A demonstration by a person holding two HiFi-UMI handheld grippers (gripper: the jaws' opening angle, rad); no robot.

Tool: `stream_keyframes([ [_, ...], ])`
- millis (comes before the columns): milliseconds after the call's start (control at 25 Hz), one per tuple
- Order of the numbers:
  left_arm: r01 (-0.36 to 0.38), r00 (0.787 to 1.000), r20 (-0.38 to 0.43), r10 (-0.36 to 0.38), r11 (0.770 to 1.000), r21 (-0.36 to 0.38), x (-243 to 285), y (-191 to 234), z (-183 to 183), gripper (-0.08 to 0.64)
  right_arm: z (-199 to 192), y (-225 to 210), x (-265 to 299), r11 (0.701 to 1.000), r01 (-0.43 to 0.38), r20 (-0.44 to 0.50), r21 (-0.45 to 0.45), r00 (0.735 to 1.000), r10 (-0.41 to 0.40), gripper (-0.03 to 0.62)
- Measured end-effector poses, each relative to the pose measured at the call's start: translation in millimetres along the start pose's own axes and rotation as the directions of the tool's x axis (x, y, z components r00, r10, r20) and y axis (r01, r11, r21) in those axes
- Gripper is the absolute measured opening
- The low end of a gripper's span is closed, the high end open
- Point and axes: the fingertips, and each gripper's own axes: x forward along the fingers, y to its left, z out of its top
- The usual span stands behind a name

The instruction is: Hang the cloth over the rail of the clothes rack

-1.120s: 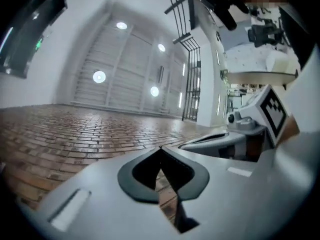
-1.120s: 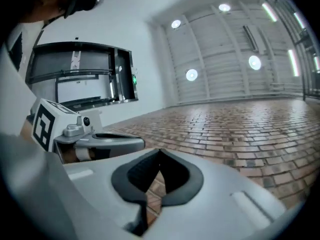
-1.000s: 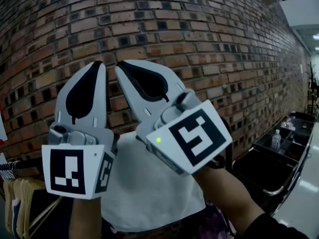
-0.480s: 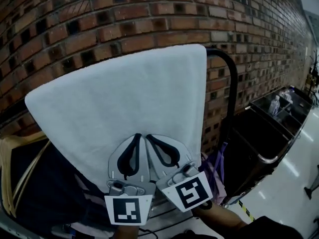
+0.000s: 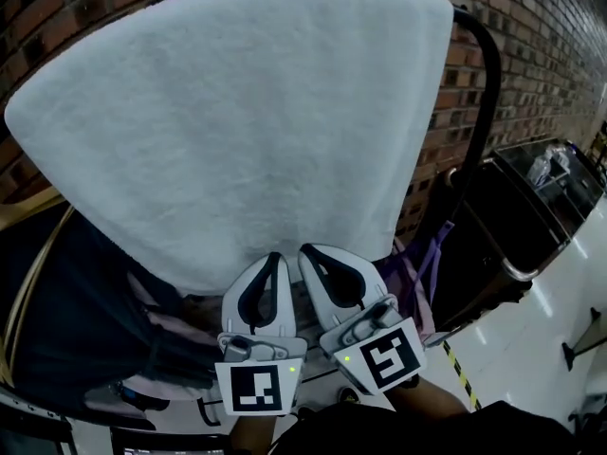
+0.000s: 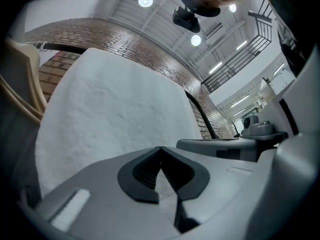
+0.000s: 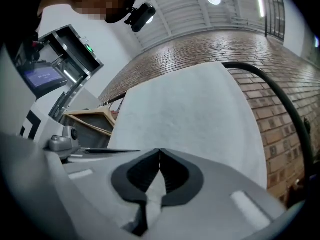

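Both grippers low now vs raised high 1 s ago. Left hand-held gripper [image 5: 273, 257] & right hand-held gripper [image 5: 311, 251] sit side by side, jaws closed, each pinching the lower hem of the cloth [image 5: 237, 112]. Cloth now spreads wide above them, its top over the black rail [image 5: 488, 74], brick wall [image 5: 531, 55] behind. Reads as drape done and near flap pulled down. Prob. only the release is left.
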Motion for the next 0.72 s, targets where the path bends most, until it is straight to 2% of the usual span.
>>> stream_keyframes([
  [120, 0.009, 1.0, -0.005, -0.009, 1.0, 0.025, 2.7, -4.6, -1.4, 0.008, 0.6, 2.1, 2.2, 1.0, -0.005, 0.007, -0.014, 1.0, 0.006, 0.005],
  [720, 0.004, 1.0, -0.001, -0.004, 0.999, 0.033, 21.1, -5.2, -13.7, 0.008, -12.5, -11.9, 15.8, 0.999, -0.018, 0.016, -0.03, 1.0, 0.019, 0.005],
])
